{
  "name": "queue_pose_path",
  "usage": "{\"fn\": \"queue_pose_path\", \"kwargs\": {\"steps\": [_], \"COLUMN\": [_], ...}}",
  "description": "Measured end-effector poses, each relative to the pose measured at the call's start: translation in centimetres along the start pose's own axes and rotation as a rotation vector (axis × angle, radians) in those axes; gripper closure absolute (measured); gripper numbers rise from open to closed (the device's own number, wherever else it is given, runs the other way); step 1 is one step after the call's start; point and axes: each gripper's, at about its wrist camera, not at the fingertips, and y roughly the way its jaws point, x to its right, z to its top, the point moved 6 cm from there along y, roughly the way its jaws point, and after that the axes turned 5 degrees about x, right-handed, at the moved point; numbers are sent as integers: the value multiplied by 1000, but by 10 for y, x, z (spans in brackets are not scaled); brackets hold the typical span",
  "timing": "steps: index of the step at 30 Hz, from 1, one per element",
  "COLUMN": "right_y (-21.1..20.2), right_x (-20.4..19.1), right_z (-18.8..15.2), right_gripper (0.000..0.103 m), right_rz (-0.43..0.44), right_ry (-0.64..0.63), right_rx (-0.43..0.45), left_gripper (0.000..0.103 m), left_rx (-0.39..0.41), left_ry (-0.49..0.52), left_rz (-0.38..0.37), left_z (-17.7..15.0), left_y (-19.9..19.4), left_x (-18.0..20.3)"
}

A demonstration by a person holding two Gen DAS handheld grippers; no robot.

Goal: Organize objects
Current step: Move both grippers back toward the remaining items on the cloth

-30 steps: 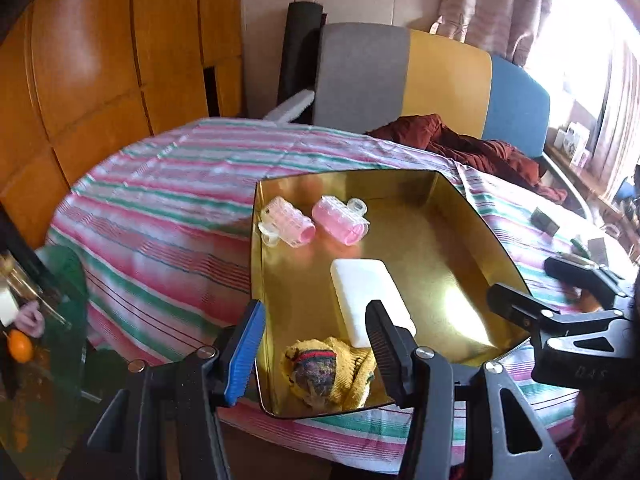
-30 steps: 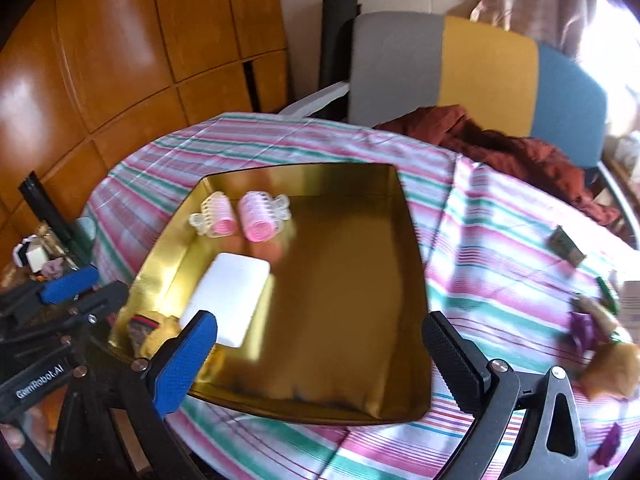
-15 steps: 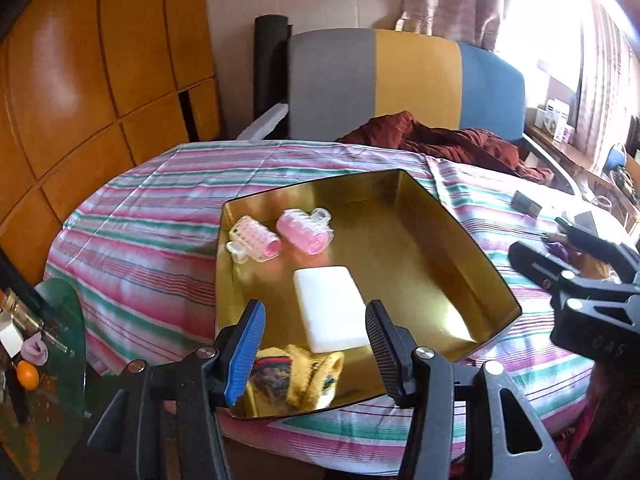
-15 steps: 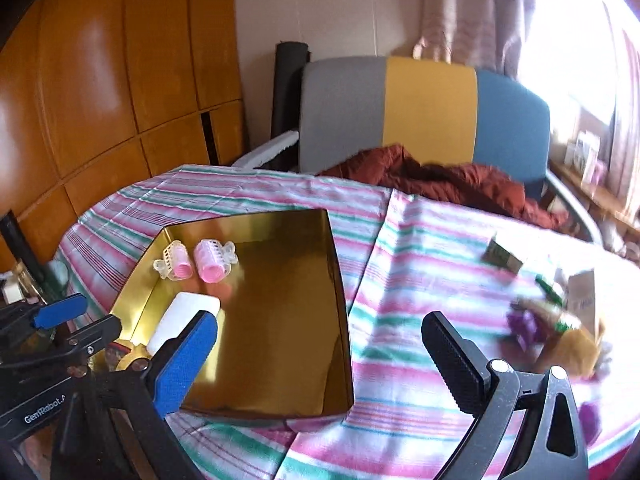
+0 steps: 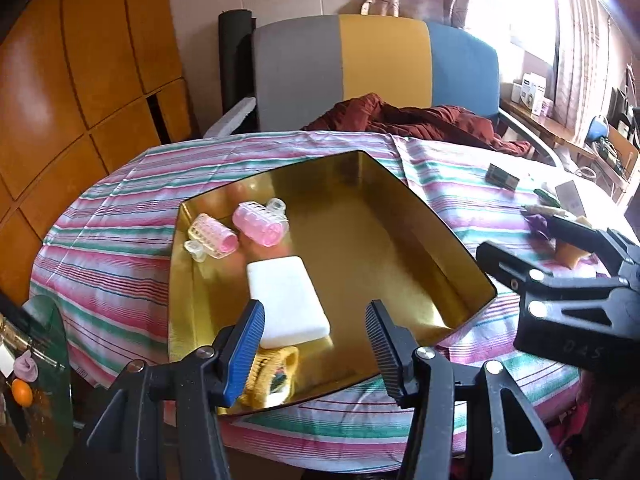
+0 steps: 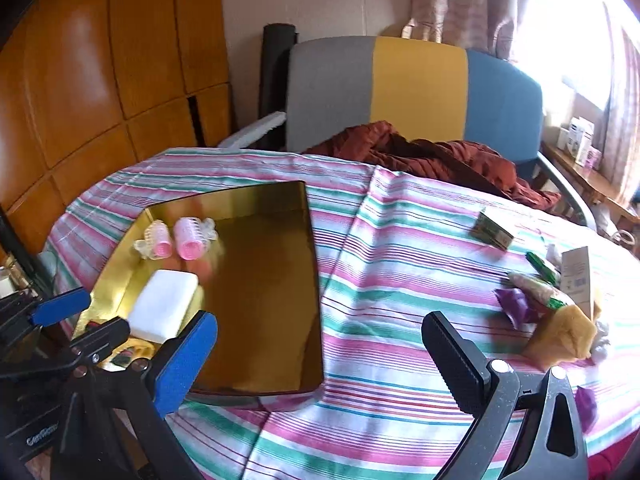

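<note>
Striped cloth covers the counter (image 6: 400,248), where a gold tray (image 6: 264,300) at left holds two light, ribbed plastic curlers (image 5: 240,230), a soft white block (image 5: 286,300) and a knitted yellow piece (image 5: 272,376). Rightward, loose packets (image 6: 536,292) and a spongy tan wedge (image 6: 560,336) look crushable, best pinched mid-body. Left gripper (image 5: 314,344) and right gripper (image 6: 320,356) jaws gape wide, empty.

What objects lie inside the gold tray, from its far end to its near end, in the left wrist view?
Inside the gold tray: pink hair roller → white block → yellow knitted item, nearest the camera.
</note>
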Motion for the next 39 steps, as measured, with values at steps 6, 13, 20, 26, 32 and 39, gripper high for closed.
{"fn": "queue_pose_path", "kwargs": {"steps": [6, 13, 20, 26, 32, 39], "right_y": [2, 3, 4, 6, 6, 7], "right_x": [13, 22, 31, 44, 51, 57], "right_z": [-3, -5, -7, -9, -11, -12], "right_gripper": [0, 0, 0, 0, 0, 0], "right_rz": [-79, -91, -103, -119, -127, -139], "right_ry": [-2, -1, 2, 22, 34, 34], "right_rx": [-28, -37, -44, -55, -65, -64], "left_gripper": [49, 49, 45, 44, 44, 44], "left_rx": [-17, -26, -32, -44, -58, -55], "left_ry": [-9, 8, 19, 19, 10, 37], "left_rz": [-19, -21, -45, -76, -104, -109], "left_z": [-2, -1, 3, 4, 5, 8], "left_y": [5, 8, 12, 16, 19, 19], "left_x": [3, 11, 20, 27, 32, 41]}}
